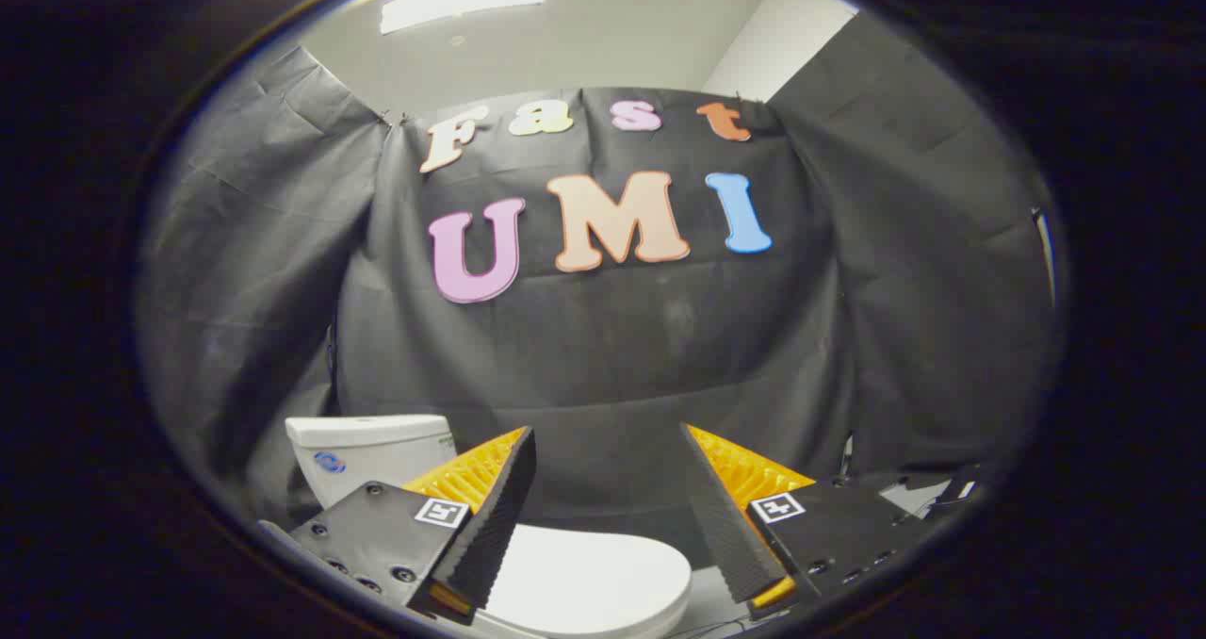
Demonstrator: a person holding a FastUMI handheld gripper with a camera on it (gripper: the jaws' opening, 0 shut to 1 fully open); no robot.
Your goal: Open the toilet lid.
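— While the gripper (608, 450) hangs with fingers spread wide, holding nothing, where is the toilet lid (589, 582)?
— Down flat, low between the fingers; the white tank (363, 450) rises behind the left finger (490, 516), partly hidden by it; black cloth wall (612, 356) beyond.

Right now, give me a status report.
Hand-held gripper open, holding nothing. Toilet lid down, below and between the fingers. Tank beyond the left finger. Nothing in the way.
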